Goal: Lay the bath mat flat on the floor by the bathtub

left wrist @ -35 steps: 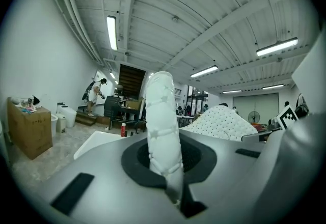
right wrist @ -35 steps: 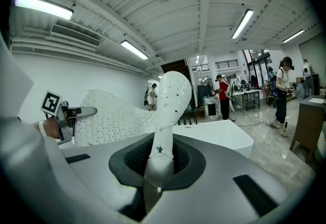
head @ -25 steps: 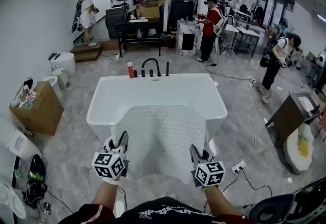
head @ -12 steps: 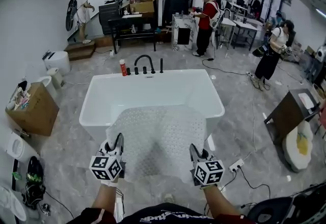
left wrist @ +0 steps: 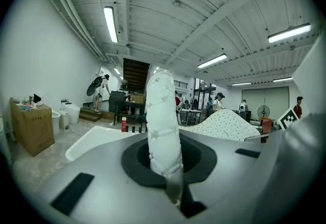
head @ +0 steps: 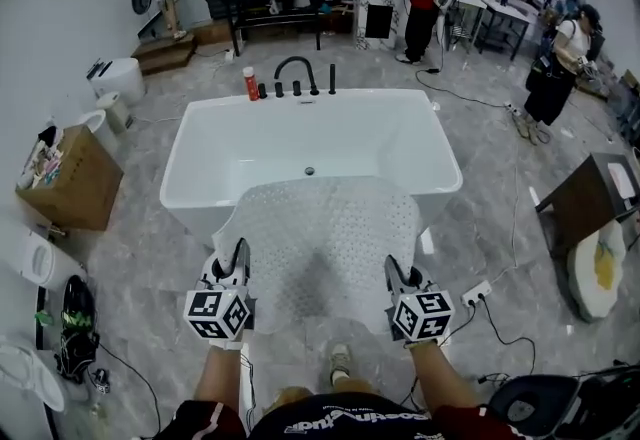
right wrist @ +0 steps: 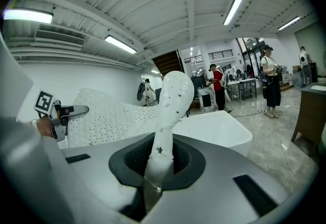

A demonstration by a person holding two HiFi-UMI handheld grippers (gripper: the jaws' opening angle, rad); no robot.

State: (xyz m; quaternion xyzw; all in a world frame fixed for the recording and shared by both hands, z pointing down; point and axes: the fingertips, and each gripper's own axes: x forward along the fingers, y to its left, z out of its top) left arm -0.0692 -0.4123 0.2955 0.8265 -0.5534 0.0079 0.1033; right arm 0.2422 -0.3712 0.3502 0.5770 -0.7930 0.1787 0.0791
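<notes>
White perforated rubber bath mat (head: 318, 240) is pinched at its near corners by left gripper (head: 238, 256) and right gripper (head: 393, 270). It drapes over white rectangular bathtub (head: 196, 140) ahead; grey marble floor (head: 150, 273) below.

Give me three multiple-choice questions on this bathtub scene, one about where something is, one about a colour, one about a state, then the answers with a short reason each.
1. Where does the bath mat's far edge lie?
A on a shelf; B over the bathtub's near rim; C on a bed.
2. What colour is the bottle beside the tap?
A red; B blue; C green.
3. How do the left gripper and right gripper stand?
A both open; B only the left shut on the mat; C both shut on the mat.
Answers: 1 B, the mat drapes over that rim. 2 A, its body shows red. 3 C, each gripper view shows mat pinched between its jaws.
</notes>
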